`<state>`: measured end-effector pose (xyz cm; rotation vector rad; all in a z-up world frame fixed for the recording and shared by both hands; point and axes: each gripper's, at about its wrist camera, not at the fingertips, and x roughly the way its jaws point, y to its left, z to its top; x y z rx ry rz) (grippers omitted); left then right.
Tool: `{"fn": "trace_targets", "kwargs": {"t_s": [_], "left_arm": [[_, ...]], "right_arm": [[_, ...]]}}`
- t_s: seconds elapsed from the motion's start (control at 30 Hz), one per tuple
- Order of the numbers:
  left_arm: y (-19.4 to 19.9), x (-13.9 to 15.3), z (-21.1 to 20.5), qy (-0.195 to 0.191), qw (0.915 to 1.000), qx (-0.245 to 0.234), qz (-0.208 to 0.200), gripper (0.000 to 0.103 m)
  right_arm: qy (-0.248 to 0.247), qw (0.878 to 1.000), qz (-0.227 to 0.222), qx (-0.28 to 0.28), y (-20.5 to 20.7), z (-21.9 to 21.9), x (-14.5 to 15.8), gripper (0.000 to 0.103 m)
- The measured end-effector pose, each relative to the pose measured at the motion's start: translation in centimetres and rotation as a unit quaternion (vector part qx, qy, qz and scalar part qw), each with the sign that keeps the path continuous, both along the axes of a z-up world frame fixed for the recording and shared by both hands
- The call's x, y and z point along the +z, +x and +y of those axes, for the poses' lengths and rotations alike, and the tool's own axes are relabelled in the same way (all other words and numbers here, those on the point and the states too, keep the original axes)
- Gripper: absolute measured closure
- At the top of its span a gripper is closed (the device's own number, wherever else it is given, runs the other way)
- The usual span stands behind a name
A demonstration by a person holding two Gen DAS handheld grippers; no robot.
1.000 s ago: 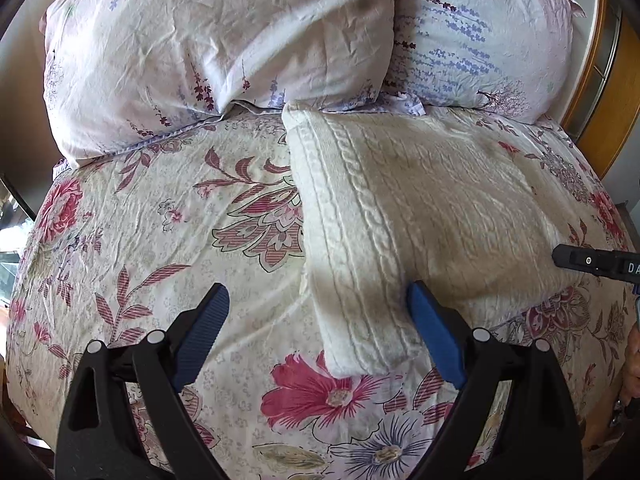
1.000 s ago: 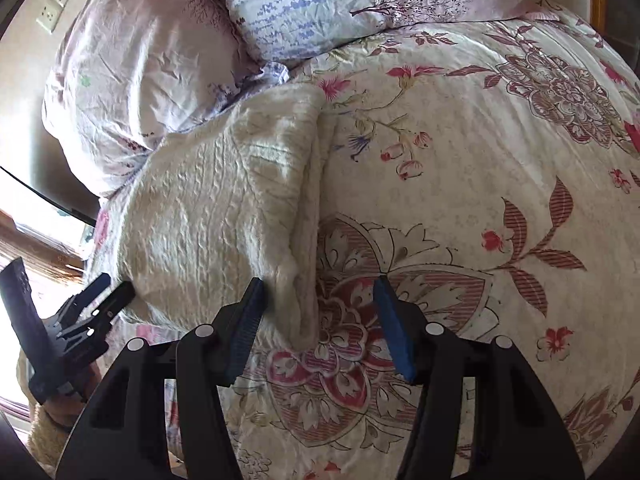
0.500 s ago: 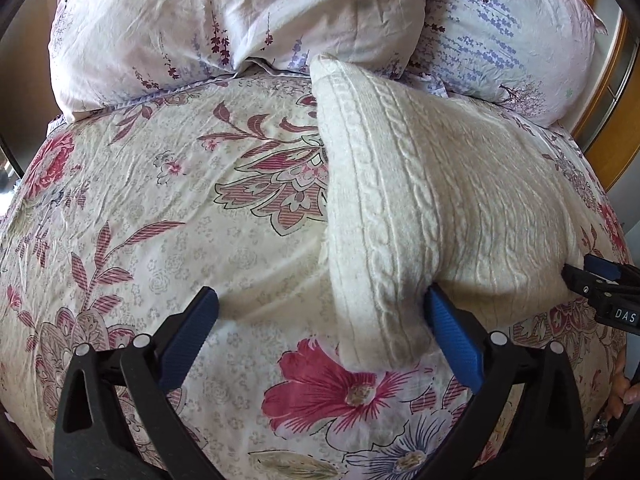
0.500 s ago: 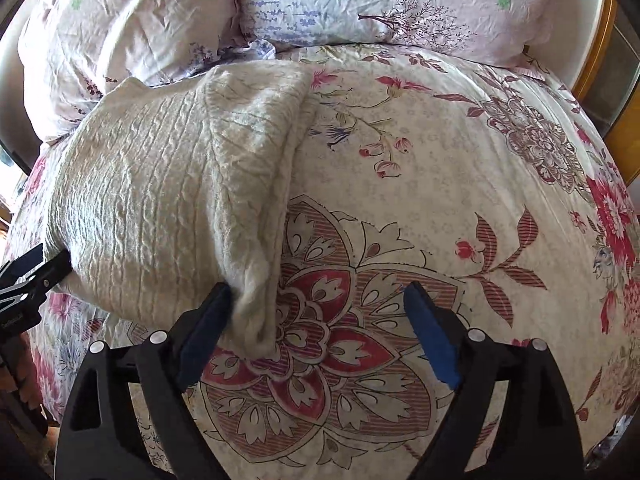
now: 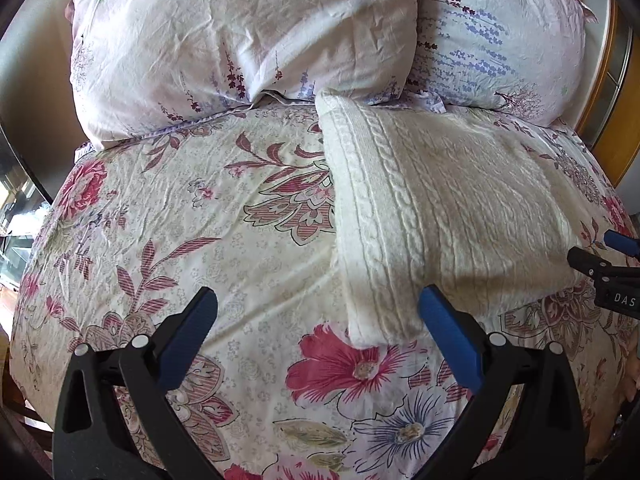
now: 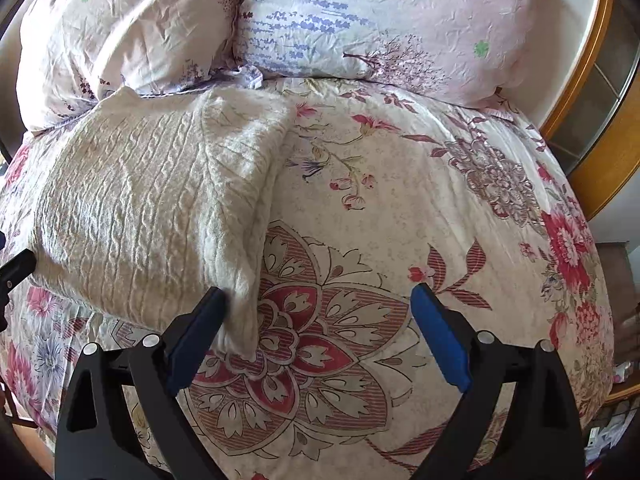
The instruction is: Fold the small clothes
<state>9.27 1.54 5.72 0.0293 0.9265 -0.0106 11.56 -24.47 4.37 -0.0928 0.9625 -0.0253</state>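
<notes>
Your left gripper [image 5: 316, 328] and right gripper [image 6: 316, 320] both gape empty at the folded sweater's [image 5: 440, 208] near corners; I judge another fold is due.

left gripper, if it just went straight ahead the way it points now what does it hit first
Probably the floral bedspread, which fills the line between the open left gripper fingers. The folded cream cable-knit sweater lies just right of that line, by the right finger, so it might brush its near corner; depth is unclear.

- Bare floral bedspread [image 5: 208, 216] lies left of the folded cream sweater [image 5: 432, 208].
- Bare bedspread also lies to its right.
- Two pillows [image 6: 360, 20] block the far edge, touching the sweater.
</notes>
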Motion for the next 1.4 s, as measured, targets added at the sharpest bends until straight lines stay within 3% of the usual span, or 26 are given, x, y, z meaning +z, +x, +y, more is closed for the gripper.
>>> {"fn": "trace_targets", "kwargs": {"t_s": [0.27,0.4,0.53,0.73,0.87,1.4], "left_arm": [[-2.8,-0.5,0.3,-0.046,0.9988,0.016,0.006,0.002],[-3.5,-2.5,-0.3,-0.035,0.9989,0.019,0.025,0.002],[-3.7,-3.8,-0.9,-0.017,0.9993,0.015,0.031,0.002],[-3.6,-4.7,-1.3,-0.008,0.9995,0.006,0.029,0.002],[-3.7,-4.7,-1.3,-0.009,0.9998,0.003,0.02,0.002],[-4.1,-4.9,-1.4,-0.009,0.9999,0.002,-0.006,0.002]], "right_arm": [[0.017,0.999,-0.034,0.028,-3.7,1.5,1.0,0.001],[0.045,0.999,0.002,0.021,-4.0,1.7,-1.1,0.001],[0.034,0.999,0.019,0.002,-4.0,2.3,-3.1,0.001],[0.029,0.999,-0.012,0.005,-5.0,3.4,-3.8,0.001],[0.057,0.998,-0.013,-0.006,-5.1,2.9,-4.0,0.001],[0.054,0.998,-0.04,-0.011,-6.0,3.0,-4.1,0.001]]}}
